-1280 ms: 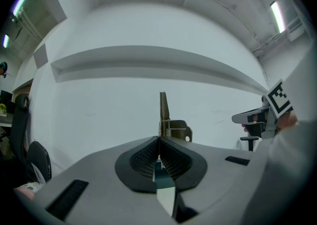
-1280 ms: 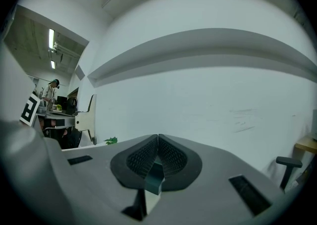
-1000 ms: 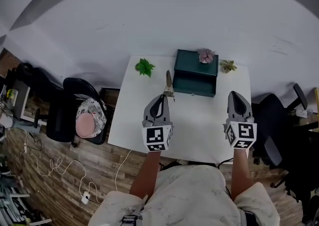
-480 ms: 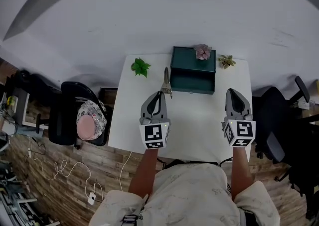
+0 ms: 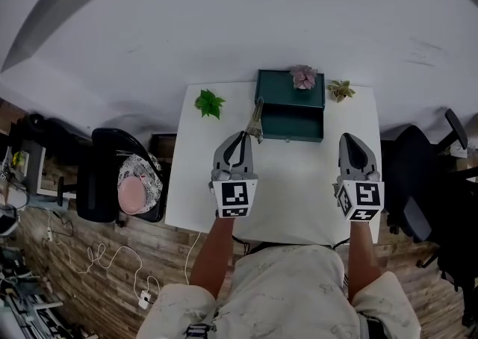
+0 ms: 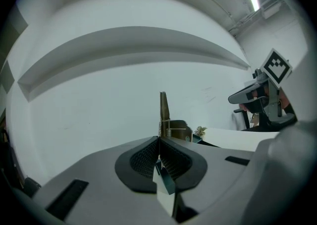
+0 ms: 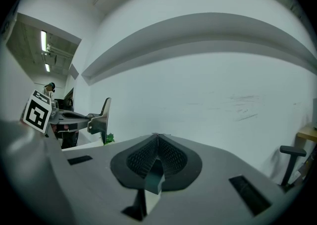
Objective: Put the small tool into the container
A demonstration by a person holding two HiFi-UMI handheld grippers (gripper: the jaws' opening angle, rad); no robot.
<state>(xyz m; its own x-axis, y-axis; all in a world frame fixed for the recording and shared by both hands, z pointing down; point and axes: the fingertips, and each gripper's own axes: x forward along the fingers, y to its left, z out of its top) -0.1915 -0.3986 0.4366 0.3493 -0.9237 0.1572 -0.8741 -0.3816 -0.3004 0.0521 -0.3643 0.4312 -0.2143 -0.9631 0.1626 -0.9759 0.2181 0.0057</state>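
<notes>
Your left tool (image 5: 241,137) has slid a little closer to the green box (image 5: 278,88) and has rolled. The small metal gadget (image 5: 256,122) it holds now leans toward the box and no longer points straight ahead. Your right tool (image 5: 352,139) has hardly moved at all.

Your left tool is squeezed tight on the bottom end of the gadget. From the left tool's own camera, the gadget (image 6: 163,110) sticks straight out past the tool's tip (image 6: 159,142), and you can see a little spring on it. Your right tool is closed too, but it has nothing in it (image 7: 157,138). It hangs over the white surface (image 5: 299,181), well off to the right of your left tool.

The box sits just ahead of your left tool and a bit to its right. The far end of the gadget looks very near the box's left front corner. I cannot tell if they touch. A pink flower (image 5: 303,76) sits on the back part of the box.

I think you are on the carrying step. The gadget is up in the air and not in the box yet. Next, move your left tool forward and to the right until the gadget is over the open part of the box. Then lower it and let the tool open.
</notes>
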